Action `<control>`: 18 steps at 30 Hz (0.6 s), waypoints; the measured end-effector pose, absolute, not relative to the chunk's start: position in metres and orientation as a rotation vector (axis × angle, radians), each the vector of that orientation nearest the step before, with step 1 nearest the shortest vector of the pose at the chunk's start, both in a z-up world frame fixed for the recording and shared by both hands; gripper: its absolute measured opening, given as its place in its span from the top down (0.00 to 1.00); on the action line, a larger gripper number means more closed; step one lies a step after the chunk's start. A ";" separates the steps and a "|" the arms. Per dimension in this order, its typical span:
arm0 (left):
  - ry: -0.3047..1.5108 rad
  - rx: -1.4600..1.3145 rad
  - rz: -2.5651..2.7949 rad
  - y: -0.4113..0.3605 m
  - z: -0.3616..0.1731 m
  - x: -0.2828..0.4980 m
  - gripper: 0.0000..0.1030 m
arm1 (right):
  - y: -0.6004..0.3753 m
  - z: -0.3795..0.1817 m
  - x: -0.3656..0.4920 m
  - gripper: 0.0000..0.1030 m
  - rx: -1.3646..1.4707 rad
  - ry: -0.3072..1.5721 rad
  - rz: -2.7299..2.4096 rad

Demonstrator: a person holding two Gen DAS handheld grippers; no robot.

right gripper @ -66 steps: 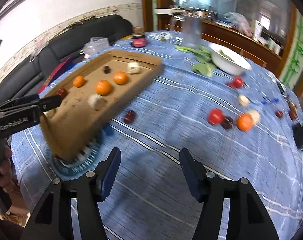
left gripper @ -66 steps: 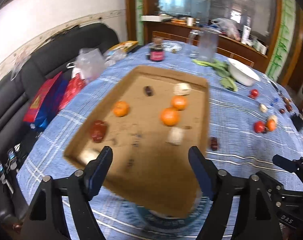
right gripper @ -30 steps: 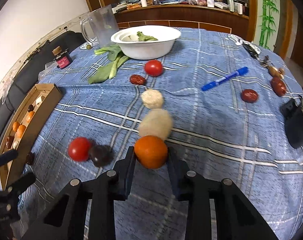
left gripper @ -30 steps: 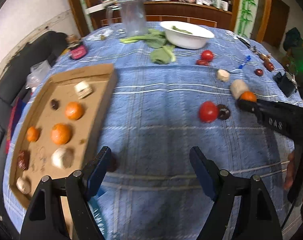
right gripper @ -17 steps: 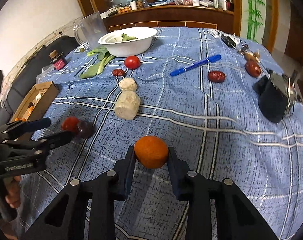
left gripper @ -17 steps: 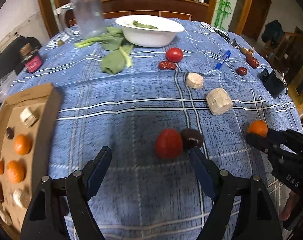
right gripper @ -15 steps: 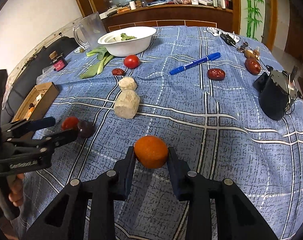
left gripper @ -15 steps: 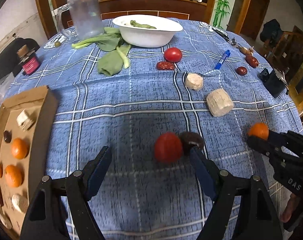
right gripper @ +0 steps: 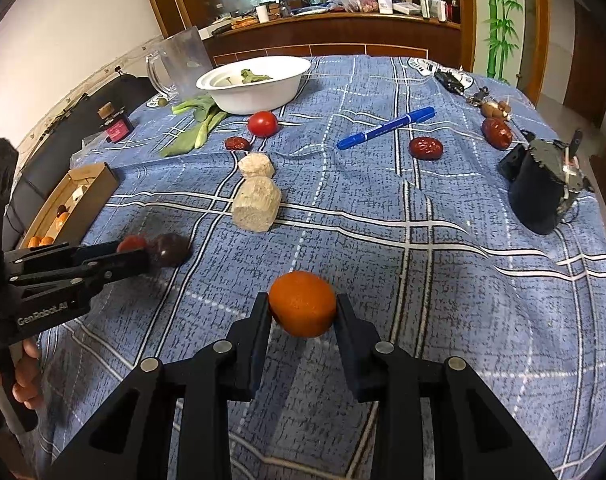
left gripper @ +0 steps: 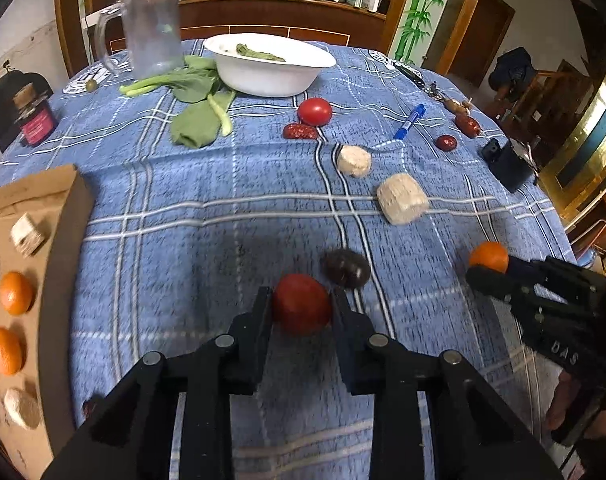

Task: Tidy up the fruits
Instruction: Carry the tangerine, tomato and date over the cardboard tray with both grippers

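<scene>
Tomato [left gripper: 301,303] sits between the closing left claw [left gripper: 301,312], pads seemingly touching it; right claw [right gripper: 303,314] grips an orange [right gripper: 303,304] above the desk [right gripper: 423,240].

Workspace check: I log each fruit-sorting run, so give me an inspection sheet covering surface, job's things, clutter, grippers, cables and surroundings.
Surface: round table under a blue plaid cloth.
Job's things: cardboard tray at the left edge holds oranges and pale chunks; loose on the cloth are a dark fruit, a second tomato, red dates and two pale chunks.
Clutter: white bowl, greens, jug, blue pen, small jar, black pouch, keys.
Grippers: left gripper closing, its pads on a tomato; right gripper shut on an orange.
Cables: nothing seen.
Surroundings: black sofa, wooden counter with bottles and bags.
</scene>
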State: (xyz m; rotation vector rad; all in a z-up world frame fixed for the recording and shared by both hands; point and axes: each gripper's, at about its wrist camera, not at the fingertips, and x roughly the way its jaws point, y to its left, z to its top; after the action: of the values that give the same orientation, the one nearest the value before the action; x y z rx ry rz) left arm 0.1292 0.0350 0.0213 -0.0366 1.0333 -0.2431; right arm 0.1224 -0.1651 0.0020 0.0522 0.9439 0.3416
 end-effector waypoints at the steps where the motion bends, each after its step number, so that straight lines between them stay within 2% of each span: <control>1: 1.041 -0.045 -0.248 0.038 0.022 0.123 0.73 | -0.165 0.004 0.119 0.67 0.048 0.941 0.341; 12: 1.070 -0.043 -0.227 0.040 0.017 0.091 0.73 | -0.164 -0.003 0.096 0.67 0.029 0.961 0.318; 14: 1.077 -0.025 -0.210 0.037 0.015 0.091 0.69 | -0.163 -0.004 0.097 0.67 0.024 0.960 0.315; 18: 1.063 -0.006 -0.200 0.036 0.013 0.091 0.68 | -0.162 -0.004 0.100 0.67 0.023 0.958 0.308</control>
State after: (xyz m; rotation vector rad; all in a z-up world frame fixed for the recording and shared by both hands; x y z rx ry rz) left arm 0.0915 0.0360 0.0132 -0.0056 1.0631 -0.1998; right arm 0.0999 -0.1620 -0.0043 0.0233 0.9585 0.3078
